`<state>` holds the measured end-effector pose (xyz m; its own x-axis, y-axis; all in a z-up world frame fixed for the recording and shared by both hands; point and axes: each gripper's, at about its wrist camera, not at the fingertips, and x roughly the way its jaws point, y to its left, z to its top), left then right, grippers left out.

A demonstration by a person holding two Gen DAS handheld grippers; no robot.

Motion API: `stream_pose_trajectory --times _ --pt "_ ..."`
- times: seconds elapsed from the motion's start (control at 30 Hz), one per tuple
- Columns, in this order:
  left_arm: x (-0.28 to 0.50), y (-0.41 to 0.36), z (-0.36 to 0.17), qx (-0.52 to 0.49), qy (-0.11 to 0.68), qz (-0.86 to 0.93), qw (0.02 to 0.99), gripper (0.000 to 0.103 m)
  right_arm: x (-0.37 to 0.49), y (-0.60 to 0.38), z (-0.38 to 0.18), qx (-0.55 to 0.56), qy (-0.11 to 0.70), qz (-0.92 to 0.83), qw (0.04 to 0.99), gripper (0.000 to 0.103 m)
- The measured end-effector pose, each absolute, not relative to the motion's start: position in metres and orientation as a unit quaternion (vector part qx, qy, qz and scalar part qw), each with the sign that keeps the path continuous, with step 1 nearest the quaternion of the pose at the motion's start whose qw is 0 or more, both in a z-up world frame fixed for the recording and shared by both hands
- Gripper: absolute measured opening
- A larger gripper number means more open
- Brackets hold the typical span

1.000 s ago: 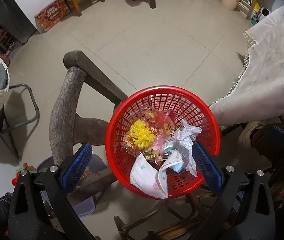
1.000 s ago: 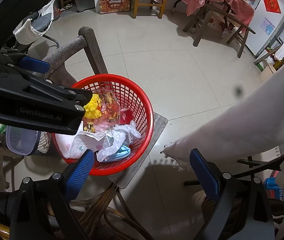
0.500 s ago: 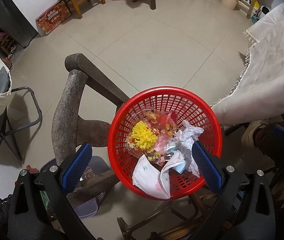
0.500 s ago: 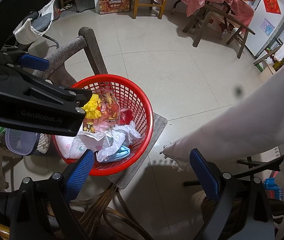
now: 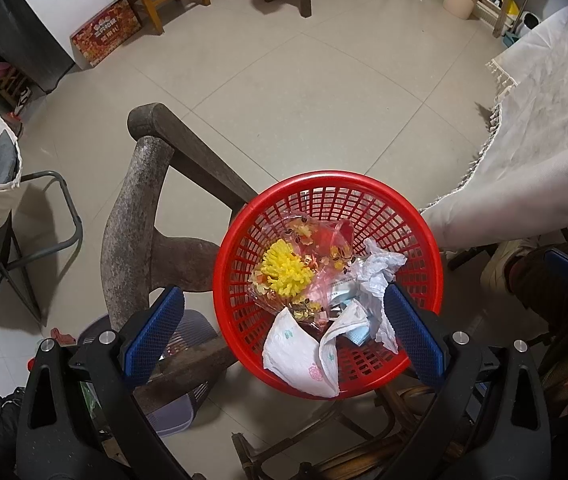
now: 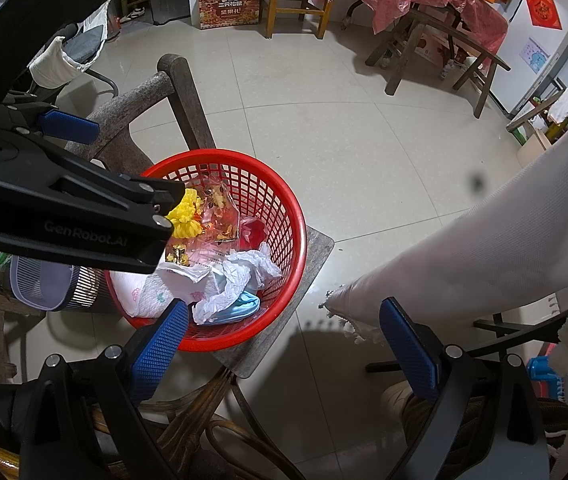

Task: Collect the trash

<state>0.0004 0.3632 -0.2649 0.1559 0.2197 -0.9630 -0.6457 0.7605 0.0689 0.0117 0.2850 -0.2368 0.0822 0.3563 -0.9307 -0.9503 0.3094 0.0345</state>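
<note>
Left wrist view: the left gripper [image 5: 284, 330] hovers over a red basket [image 5: 423, 236], jaws spread and empty. Inside lie a yellow flower wrapper [image 5: 284, 272], crumpled tissue [image 5: 375, 272] and a blue mask [image 6: 244, 308]. The basket sits on a chair seat [image 6: 307, 264], overhanging its edge. The right gripper [image 6: 284, 344] hangs beside it, jaws spread.
</note>
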Motion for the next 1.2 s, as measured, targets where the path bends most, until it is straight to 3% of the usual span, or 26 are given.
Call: stream_pose_trajectory --times 1.2 --pt "-0.0008 0.3624 -0.2684 -0.184 0.58 0.292 0.738 0.096 0.0098 0.2866 -0.2364 -0.319 0.464 0.492 0.664 0.094"
